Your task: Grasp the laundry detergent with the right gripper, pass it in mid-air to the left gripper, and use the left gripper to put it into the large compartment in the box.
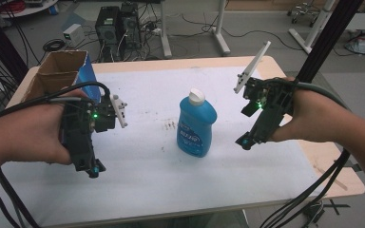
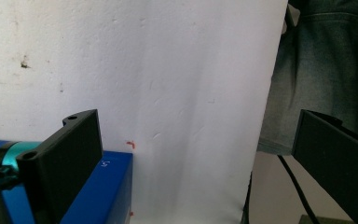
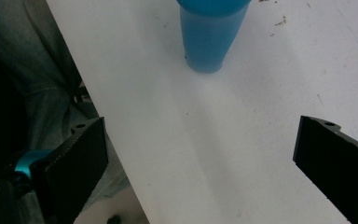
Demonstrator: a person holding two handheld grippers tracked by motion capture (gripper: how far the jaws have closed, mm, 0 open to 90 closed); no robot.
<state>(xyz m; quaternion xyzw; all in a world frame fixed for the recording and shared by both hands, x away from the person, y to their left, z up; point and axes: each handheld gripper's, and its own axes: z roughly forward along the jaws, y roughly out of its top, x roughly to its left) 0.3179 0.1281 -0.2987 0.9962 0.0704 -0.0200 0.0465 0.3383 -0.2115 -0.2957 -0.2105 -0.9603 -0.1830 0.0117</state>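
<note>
A blue bottle [image 1: 196, 124] with a white cap stands upright in the middle of the white table top [image 1: 147, 185]. My left gripper [image 1: 93, 168] hangs over the table's left part, well left of the bottle, tips pointing back toward the person. In the left gripper view its jaws [image 2: 198, 126] stand wide apart over bare white surface with nothing between them. My right gripper [image 1: 245, 141] sits just right of the bottle, angled down and toward it. It is open [image 3: 204, 128] too, and the bottle's base [image 3: 209, 44] lies ahead of it, apart from the jaws.
An open cardboard box [image 1: 59, 71] with a blue side stands at the back left corner. The table's near edge and the person's grey clothing [image 2: 307, 84] are close to both grippers. Cables [image 1: 313, 190] hang off the front right. Computer towers [image 1: 116, 26] sit on the floor behind.
</note>
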